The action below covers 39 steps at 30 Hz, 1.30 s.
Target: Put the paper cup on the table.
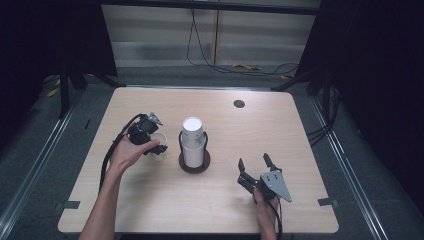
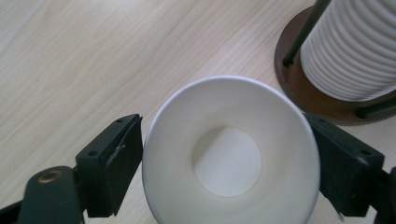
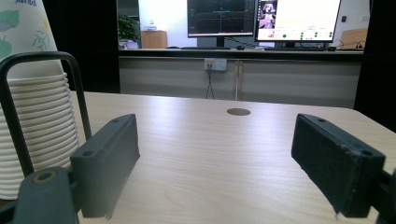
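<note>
Between the left gripper jaws — paper cup, base cut off.

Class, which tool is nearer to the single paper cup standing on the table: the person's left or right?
Left. The left tool straddles the single paper cup, jaws beside its rim. The right tool sits apart, beyond the cup stack.

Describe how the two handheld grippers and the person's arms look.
Both the left gripper and the right gripper are black, with two flat rectangular jaws. The right carries a grey three-cornered plate; black cables trail from each. The forearms are bare, without sleeves.
</note>
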Motion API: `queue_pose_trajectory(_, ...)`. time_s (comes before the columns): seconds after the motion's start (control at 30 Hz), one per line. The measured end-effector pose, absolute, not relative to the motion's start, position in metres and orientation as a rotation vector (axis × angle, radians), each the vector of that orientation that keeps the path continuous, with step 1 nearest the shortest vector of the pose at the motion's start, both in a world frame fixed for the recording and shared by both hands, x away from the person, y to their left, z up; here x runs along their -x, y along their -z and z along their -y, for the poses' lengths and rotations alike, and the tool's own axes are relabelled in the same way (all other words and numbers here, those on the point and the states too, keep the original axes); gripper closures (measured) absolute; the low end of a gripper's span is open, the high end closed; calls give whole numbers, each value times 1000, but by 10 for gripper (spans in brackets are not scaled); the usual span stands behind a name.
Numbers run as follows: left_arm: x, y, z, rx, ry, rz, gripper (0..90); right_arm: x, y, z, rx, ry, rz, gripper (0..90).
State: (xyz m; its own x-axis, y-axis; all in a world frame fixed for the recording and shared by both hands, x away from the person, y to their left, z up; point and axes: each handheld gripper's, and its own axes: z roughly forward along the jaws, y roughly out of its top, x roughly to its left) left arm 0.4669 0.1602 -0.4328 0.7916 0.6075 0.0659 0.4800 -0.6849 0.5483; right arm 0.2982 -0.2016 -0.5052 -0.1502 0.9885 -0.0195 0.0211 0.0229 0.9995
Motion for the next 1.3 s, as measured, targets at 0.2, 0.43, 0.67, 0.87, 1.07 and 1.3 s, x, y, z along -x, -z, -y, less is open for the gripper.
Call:
queue_pose_trajectory(0.2,-465,430,-161,-2438,-350,-800,167,-298,505,202,-1135,-1292,-1346,144)
queue_pose_trajectory(0.43,-461,430,-162,-2322,-313,-792,173,-298,505,202,-1135,-1292,-1347,143)
queue_pose_trajectory(0.67,-455,428,-167,-2271,-360,-809,173,-298,505,202,-1134,-1294,-1346,143)
queue_pose_trajectory(0.87,-445,420,-172,-2157,-393,-812,173,-298,505,202,-1134,-1294,-1346,142)
queue_pose_trajectory(1.07,-430,424,-173,-2086,-461,-803,173,-298,505,202,-1131,-1297,-1346,141)
queue_pose_trajectory(1.3,-407,432,-175,-1936,-524,-781,173,-298,505,202,-1128,-1297,-1346,140)
